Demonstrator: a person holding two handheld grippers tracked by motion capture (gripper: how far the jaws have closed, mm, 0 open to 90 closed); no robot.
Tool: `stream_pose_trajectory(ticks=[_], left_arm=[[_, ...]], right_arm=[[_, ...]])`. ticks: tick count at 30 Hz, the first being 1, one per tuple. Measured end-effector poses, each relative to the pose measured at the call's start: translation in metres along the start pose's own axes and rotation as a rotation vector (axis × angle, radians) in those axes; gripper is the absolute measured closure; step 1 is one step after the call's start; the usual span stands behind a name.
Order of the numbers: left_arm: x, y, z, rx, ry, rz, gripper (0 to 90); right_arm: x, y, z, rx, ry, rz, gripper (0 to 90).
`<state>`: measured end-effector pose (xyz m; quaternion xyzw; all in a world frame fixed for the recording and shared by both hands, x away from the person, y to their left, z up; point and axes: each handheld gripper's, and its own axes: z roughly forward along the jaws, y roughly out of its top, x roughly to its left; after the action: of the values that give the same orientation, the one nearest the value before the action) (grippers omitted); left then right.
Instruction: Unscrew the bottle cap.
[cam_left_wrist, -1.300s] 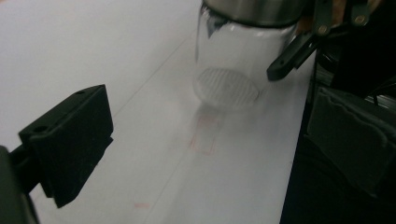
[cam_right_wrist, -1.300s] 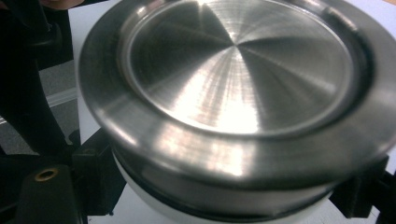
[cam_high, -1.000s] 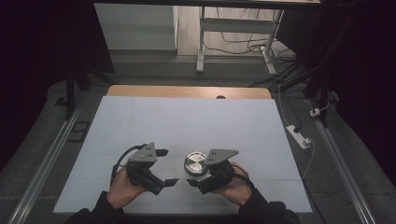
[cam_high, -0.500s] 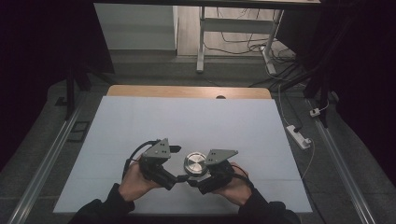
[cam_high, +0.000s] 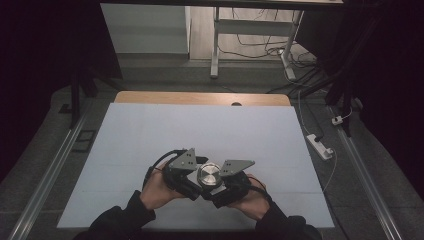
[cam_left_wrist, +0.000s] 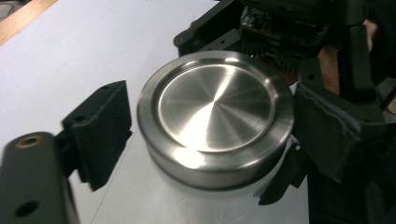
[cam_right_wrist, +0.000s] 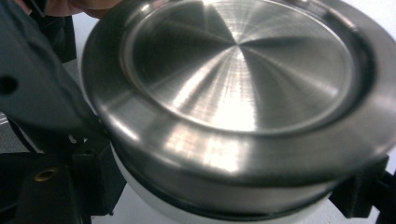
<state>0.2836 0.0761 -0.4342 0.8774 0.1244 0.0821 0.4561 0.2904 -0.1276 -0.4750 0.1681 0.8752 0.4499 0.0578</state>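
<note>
While I watch from far away, both hands sit at the 6 o'clock edge of the white table, close to me. My left hand holds the left gripper, and my right hand holds the right gripper. Between them sits a round metal tin with a shiny lid — it rests just above the table's near edge, a bit toward 6 o'clock from the middle.

The right gripper is clamped on the tin. In the right gripper view the tin is very near, with a black jaw tight against its side at 9 o'clock and a white base under the lid.

The left gripper has just been closing its jaws, and the tin is between them. In the left gripper view the tin has a jaw at 3 o'clock touching its rim, while the jaw at 9 o'clock stands just beside it with a thin gap — so I see no grip there.

Farther off, at 12 o'clock, a wooden strip runs along the table's far edge. Beyond it stand a metal frame and loose cables on the floor.
</note>
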Motion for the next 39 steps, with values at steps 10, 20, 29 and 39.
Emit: stream_pose_trajectory(ticks=[10, 20, 29, 39], left_arm=[[0.002, 0.000, 0.002, 0.025, -0.025, 0.007, 17.8], [0.035, -0.007, 0.009, 0.036, -0.321, 0.001, 15.6], [0.033, -0.008, 0.009, 0.010, -0.312, 0.012, 18.4], [0.001, -0.001, 0.014, -0.021, 0.032, -0.136, 18.7]], right_arm=[[0.001, 0.000, 0.001, 0.010, 0.004, 0.006, 14.9], [0.003, 0.000, 0.001, 0.000, 0.055, -0.024, 14.9], [0.003, 0.000, 0.003, 0.015, 0.071, -0.038, 14.9], [-0.002, 0.001, 0.000, -0.007, -0.038, 0.025, 14.9]])
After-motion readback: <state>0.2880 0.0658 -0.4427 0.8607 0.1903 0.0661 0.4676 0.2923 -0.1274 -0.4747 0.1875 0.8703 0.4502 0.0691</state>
